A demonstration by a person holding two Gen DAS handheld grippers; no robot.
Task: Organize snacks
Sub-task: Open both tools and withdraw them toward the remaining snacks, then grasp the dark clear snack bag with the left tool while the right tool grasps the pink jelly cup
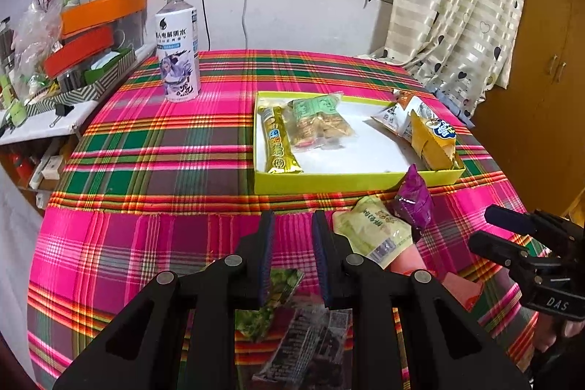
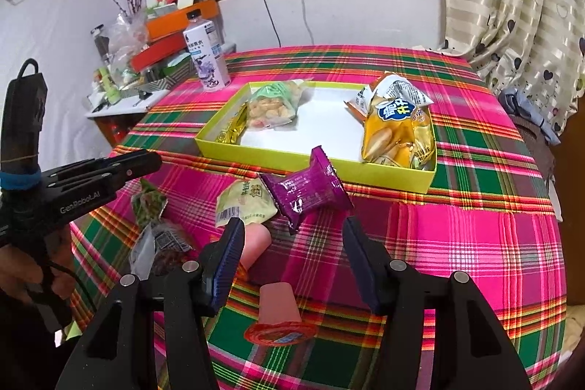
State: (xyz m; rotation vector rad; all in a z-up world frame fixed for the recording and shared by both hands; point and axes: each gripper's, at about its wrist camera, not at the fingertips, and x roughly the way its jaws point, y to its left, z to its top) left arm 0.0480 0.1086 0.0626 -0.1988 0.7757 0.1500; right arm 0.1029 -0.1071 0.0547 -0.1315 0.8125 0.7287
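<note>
A yellow-green tray (image 1: 351, 180) (image 2: 321, 160) on the plaid table holds a gold bar snack (image 1: 278, 141), a clear bag of puffs (image 1: 318, 123) (image 2: 272, 105) and a yellow chip bag (image 1: 431, 137) (image 2: 398, 130). In front of it lie a purple packet (image 1: 411, 200) (image 2: 307, 192), a pale green pouch (image 1: 376, 231) (image 2: 243, 203), a pink jelly cup (image 2: 279, 313) and a green leafy packet (image 1: 270, 302) (image 2: 148, 203). My left gripper (image 1: 292, 236) is open above the near table edge, empty. My right gripper (image 2: 292, 240) is open, empty, just short of the purple packet.
A white drink bottle (image 1: 178, 53) (image 2: 206, 55) stands on the table's far left. A cluttered side shelf with orange and red boxes (image 1: 91, 24) (image 2: 172, 31) is on the left. A curtain (image 1: 457, 6) hangs at the right by a wooden cabinet.
</note>
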